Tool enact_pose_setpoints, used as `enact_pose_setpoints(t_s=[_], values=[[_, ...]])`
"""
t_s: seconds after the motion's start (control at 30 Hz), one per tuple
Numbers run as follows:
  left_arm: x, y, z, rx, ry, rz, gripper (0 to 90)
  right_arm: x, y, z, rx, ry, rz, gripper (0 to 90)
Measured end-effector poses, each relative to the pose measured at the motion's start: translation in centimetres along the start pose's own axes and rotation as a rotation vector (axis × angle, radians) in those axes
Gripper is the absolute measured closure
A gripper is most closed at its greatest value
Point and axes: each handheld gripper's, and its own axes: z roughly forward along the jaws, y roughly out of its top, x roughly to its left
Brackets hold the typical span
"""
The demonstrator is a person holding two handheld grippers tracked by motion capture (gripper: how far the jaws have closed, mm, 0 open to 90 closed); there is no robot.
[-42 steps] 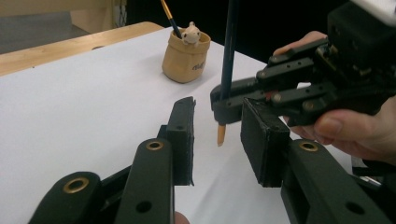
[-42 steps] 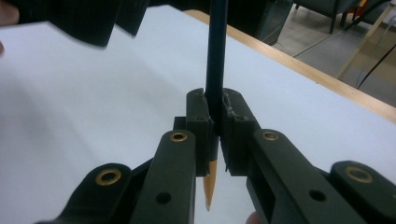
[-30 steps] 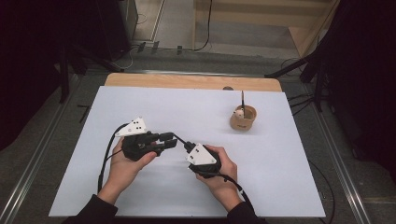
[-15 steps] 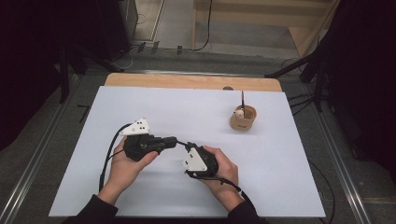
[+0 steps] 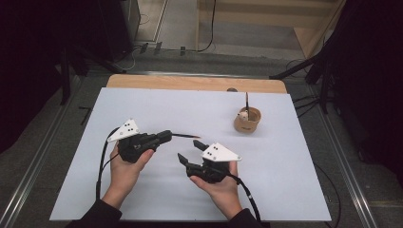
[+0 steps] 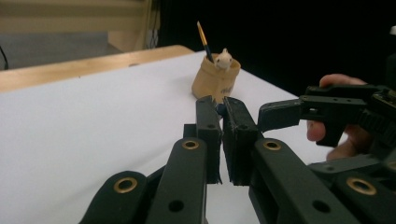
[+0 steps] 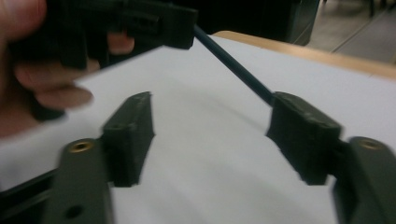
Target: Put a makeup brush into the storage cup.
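Dark and thin, the paintbrush (image 5: 183,136) is lying almost level above the white table cover (image 5: 157,104), its long axis running across the table from the left gripper (image 5: 164,137) toward the right gripper (image 5: 189,152), with a reddish tip at the far end. The left gripper's jaws are pressing together on one end of it; in the left gripper view the two black jaws are meeting with just a bluish bit of the brush showing between their tips. The left hand (image 5: 124,168) is wrapping the gripper body from below, forearm coming in from the bottom edge, gripper pointing sideways toward the other hand. The right hand (image 5: 222,183) is cradling its gripper palm up, and the jaws have just been opening; they are standing well apart now, the brush shaft reaching one pad in the right gripper view and no longer pinched. Farther back on the right, the tan cup (image 5: 247,119) is standing upright with a second brush (image 5: 247,100) sticking up out of it. The right gripper view is blurring, so whether the shaft touches that pad is hard to tell.
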Motion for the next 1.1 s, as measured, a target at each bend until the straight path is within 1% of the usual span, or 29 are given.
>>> enact_pose_setpoints(t_s=[0.03,0.07,0.1,0.17,0.2,0.23,0.27,0.33,0.4,0.47,0.5,0.53,0.63,0.77,0.83,0.9,0.97,1.1], values=[[-0.1,-0.1,0.0,-0.008,0.007,0.001,87.0,-0.1,0.1,-0.1,-0.008,0.015,0.039,23.4],[-0.1,-0.1,-0.1,-0.018,0.011,0.005,87.0,-0.2,0.2,-0.1,-0.015,0.034,0.089,21.2],[-0.1,-0.2,-0.1,-0.032,0.009,0.0,87.0,-0.2,0.2,-0.1,-0.025,0.044,0.129,17.9],[-0.2,-0.3,-0.2,-0.046,-0.001,0.003,87.0,-0.2,0.1,-0.1,-0.033,0.053,0.191,18.1],[-0.2,-0.4,-0.2,-0.056,0.001,0.006,87.0,-0.2,0.1,-0.1,-0.037,0.053,0.215,21.3],[-0.3,-0.5,-0.2,-0.067,-0.002,0.009,87.0,-0.3,-0.1,-0.2,-0.049,0.056,0.256,24.8],[-0.4,-0.6,-0.2,-0.074,-0.001,0.011,87.0,-0.3,-0.2,-0.2,-0.058,0.062,0.287,27.0],[-0.5,-0.7,-0.1,-0.081,0.0,0.015,87.0,-0.3,-0.4,-0.1,-0.07,0.07,0.339,28.3],[-0.6,-0.8,-0.1,-0.094,-0.005,0.017,87.0,-0.4,-0.5,-0.2,-0.086,0.088,0.407,34.8],[-0.7,-0.9,0.0,-0.101,-0.007,0.021,87.0,-0.6,-0.6,-0.2,-0.102,0.095,0.47,37.9],[-0.8,-0.9,0.0,-0.106,-0.009,0.02,87.0,-0.8,-0.6,-0.2,-0.109,0.101,0.499,38.0],[-0.8,-1.0,0.0,-0.105,-0.016,0.019,87.0,-0.9,-0.6,-0.1,-0.111,0.11,0.514,37.9],[-1.0,-1.4,0.3,-0.115,-0.028,0.018,87.0,-1.4,-0.7,0.0,-0.114,0.108,0.552,36.6],[-1.2,-1.8,0.7,-0.12,-0.045,0.013,87.0,-2.3,-0.9,0.1,-0.108,0.094,0.643,29.9],[-1.3,-1.9,0.8,-0.122,-0.047,0.012,87.0,-2.7,-1.0,0.1,-0.109,0.091,0.677,27.3],[-1.3,-2.0,0.9,-0.124,-0.05,0.012,87.0,-3.1,-1.1,0.1,-0.116,0.092,0.718,27.0],[-1.5,-2.1,1.0,-0.126,-0.058,0.016,87.0,-3.4,-1.1,0.0,-0.115,0.094,0.751,28.9],[-1.8,-2.3,1.2,-0.124,-0.057,0.026,87.0,-3.9,-1.3,0.1,-0.118,0.089,0.794,30.5]])
